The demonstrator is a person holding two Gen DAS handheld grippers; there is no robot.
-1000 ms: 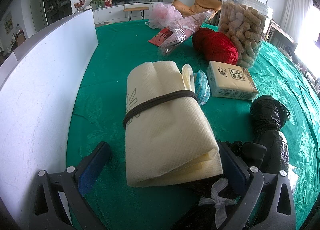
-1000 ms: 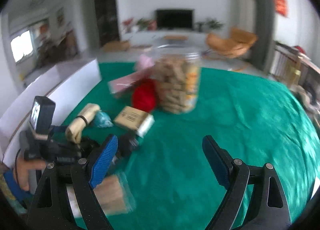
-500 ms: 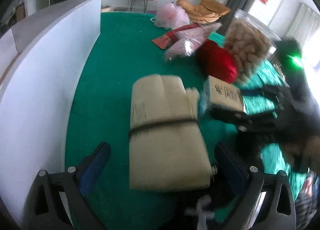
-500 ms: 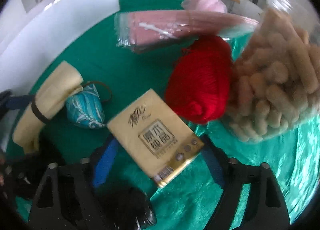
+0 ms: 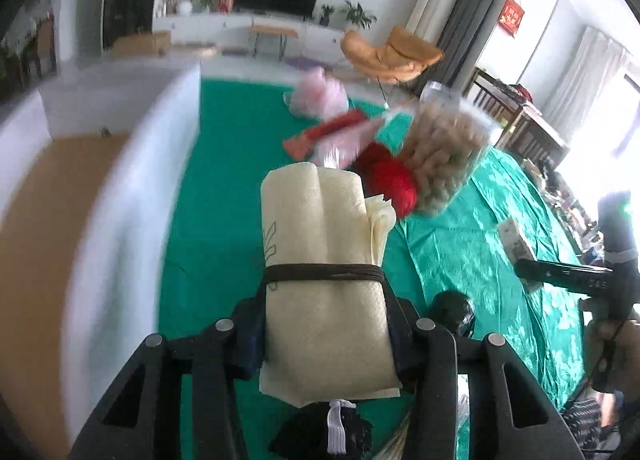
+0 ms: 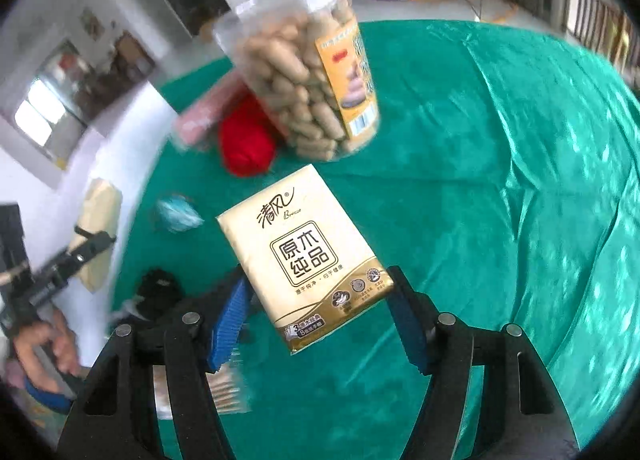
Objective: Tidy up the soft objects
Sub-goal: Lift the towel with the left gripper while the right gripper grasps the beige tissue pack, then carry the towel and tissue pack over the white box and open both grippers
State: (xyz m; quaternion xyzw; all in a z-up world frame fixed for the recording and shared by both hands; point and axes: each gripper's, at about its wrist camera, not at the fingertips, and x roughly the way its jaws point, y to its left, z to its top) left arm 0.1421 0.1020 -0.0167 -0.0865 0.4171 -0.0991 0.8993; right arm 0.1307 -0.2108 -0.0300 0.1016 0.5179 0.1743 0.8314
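Observation:
My left gripper (image 5: 326, 324) is shut on a rolled cream cloth (image 5: 324, 260) bound by a dark band, lifted above the green tablecloth (image 5: 208, 187). My right gripper (image 6: 320, 308) is shut on a gold tissue pack (image 6: 304, 252) and holds it above the table. The cream roll also shows at the left of the right wrist view (image 6: 98, 227). A red yarn ball (image 6: 246, 143), a small teal pouch (image 6: 176, 213) and a black bundle (image 6: 158, 288) lie on the cloth.
A white box (image 5: 108, 219) with a brown floor stands at the left. A clear jar of snacks (image 6: 308, 79) stands by the yarn. A pink wrapped packet (image 5: 340, 135) and a pink bag (image 5: 320, 95) lie farther back. A black tasselled thing (image 5: 336, 428) lies under my left gripper.
My left gripper has shut on the cream roll and lifted it. My right gripper has closed on the tissue pack and raised it off the cloth.

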